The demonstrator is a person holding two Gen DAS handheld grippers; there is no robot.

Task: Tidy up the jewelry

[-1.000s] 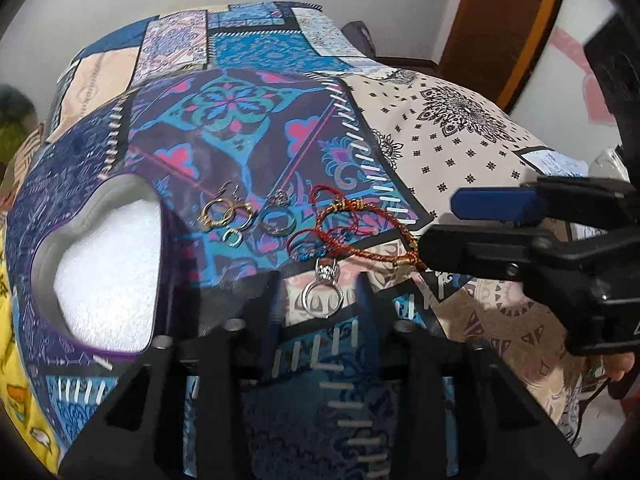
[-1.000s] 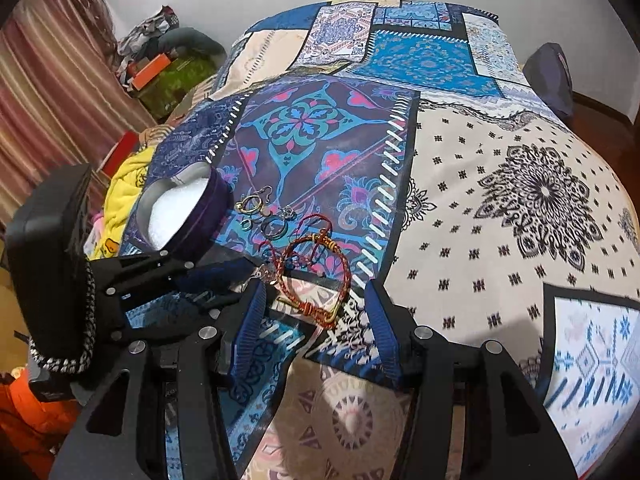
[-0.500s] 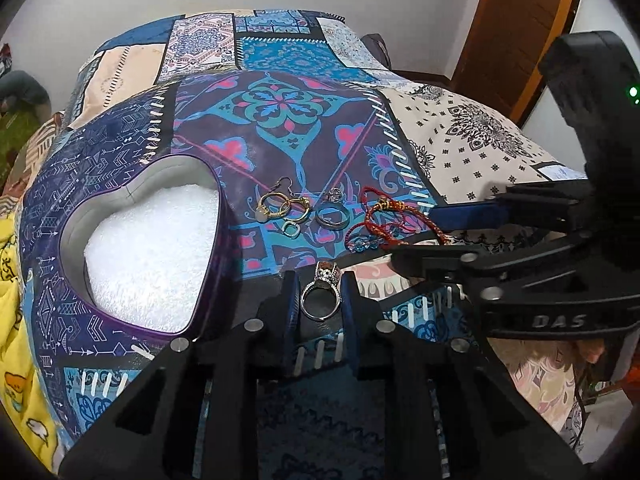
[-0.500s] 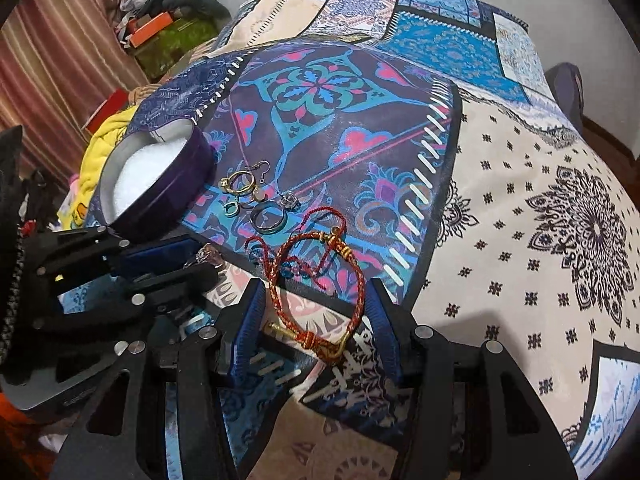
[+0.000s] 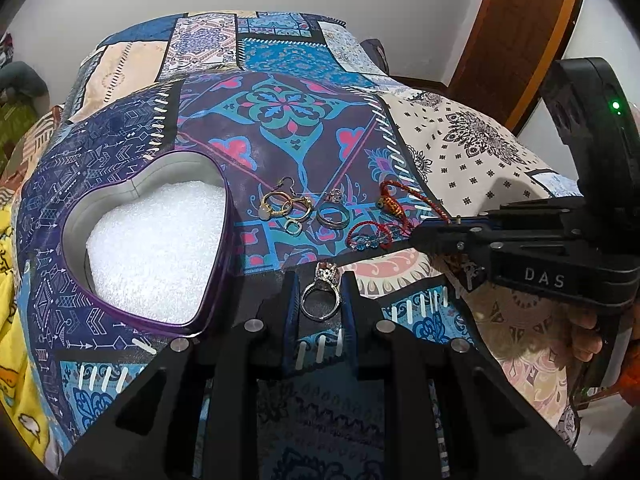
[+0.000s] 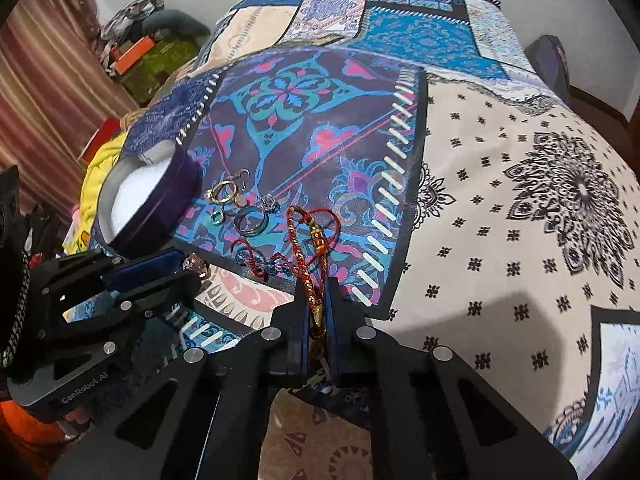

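Since before, right gripper [image 6: 318, 312] closed on bracelet [image 6: 310, 256].

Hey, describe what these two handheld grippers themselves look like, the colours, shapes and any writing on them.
Both are matte black plastic with angular, cut-out linkage arms joined by round silver bolts. The left gripper and right gripper each have two flat fingers lined with dark blue pads. The right gripper's body reads "DAS" in white and shows a green light; the left one reads "GenRobot.AI". No cables are visible.
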